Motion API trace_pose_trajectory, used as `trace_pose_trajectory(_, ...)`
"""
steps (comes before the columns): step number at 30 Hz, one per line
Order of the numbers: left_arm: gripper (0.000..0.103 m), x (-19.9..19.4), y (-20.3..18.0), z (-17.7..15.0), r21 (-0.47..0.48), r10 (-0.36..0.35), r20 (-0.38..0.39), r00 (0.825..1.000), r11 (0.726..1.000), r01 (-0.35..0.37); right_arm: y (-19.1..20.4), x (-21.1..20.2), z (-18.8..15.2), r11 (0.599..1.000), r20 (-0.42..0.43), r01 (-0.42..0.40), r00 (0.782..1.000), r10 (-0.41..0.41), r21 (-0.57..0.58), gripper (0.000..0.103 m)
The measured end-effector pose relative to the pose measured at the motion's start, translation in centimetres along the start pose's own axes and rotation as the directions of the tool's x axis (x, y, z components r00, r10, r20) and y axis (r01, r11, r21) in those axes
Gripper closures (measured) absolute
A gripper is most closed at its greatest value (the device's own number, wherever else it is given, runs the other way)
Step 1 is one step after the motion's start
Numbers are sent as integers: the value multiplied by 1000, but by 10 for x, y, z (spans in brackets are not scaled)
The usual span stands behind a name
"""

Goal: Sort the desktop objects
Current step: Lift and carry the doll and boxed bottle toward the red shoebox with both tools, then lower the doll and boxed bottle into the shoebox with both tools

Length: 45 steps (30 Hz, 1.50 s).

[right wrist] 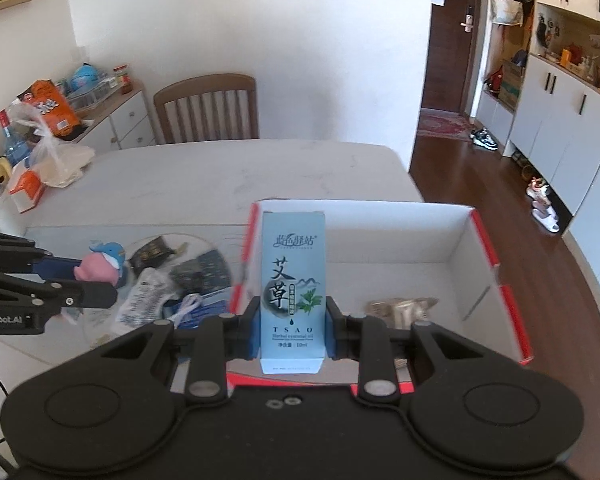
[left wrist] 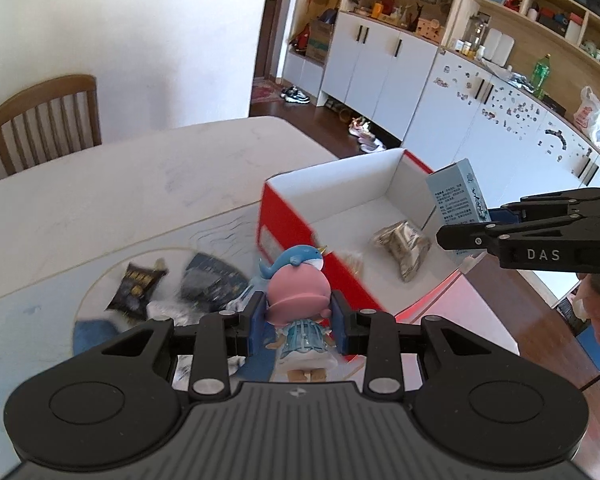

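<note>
My left gripper [left wrist: 299, 322] is shut on a pink-headed toy figure [left wrist: 300, 292] with a blue whale on top, held above the table left of the red box [left wrist: 288, 224]. The same figure [right wrist: 100, 266] and the left gripper [right wrist: 80, 280] show at the left of the right wrist view. My right gripper [right wrist: 293, 330] is shut on a light blue carton [right wrist: 293, 280] with green leaf print, upright over the near wall of the red box [right wrist: 496, 264]. In the left wrist view that carton [left wrist: 458, 204] hangs above the box's right side, clamped by the right gripper [left wrist: 468, 232].
A crumpled silvery packet [left wrist: 404, 244] lies on the box floor. Dark snack packets [left wrist: 138, 288], a clear wrapper [right wrist: 144, 300] and blue items lie on a round mat [right wrist: 204, 240] left of the box. A wooden chair [right wrist: 208, 108] stands behind the table [right wrist: 220, 176]. Bags and bottles [right wrist: 44, 136] crowd the far left.
</note>
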State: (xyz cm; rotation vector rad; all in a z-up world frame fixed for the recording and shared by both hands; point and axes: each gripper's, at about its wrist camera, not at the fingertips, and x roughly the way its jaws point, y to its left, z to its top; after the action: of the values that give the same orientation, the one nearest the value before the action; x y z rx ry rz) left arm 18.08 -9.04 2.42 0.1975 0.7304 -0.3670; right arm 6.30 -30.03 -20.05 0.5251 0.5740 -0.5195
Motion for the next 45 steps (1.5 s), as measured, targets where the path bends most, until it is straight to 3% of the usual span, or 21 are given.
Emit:
trace_pose_trajectory(9, 71, 36, -41, 29, 43, -36, 0, 999, 998, 35, -38, 10, 1, 999, -16, 32, 999, -31, 10, 75)
trace_pose_trajectory(20, 71, 84, -74, 38, 89, -29, -38, 999, 996, 32, -61, 43, 6, 1000, -70, 4, 998, -5, -11, 75)
trace_pose_trajectory(30, 71, 132, -87, 39, 127, -21, -128, 992, 991, 37, -71, 80, 15, 1000, -127, -16, 992, 13, -19, 75)
trace_pose_trajectory(45, 71, 189, -93, 41, 165, -2, -268, 963, 985, 48, -76, 155, 19, 998, -231, 4, 973, -18, -61, 75)
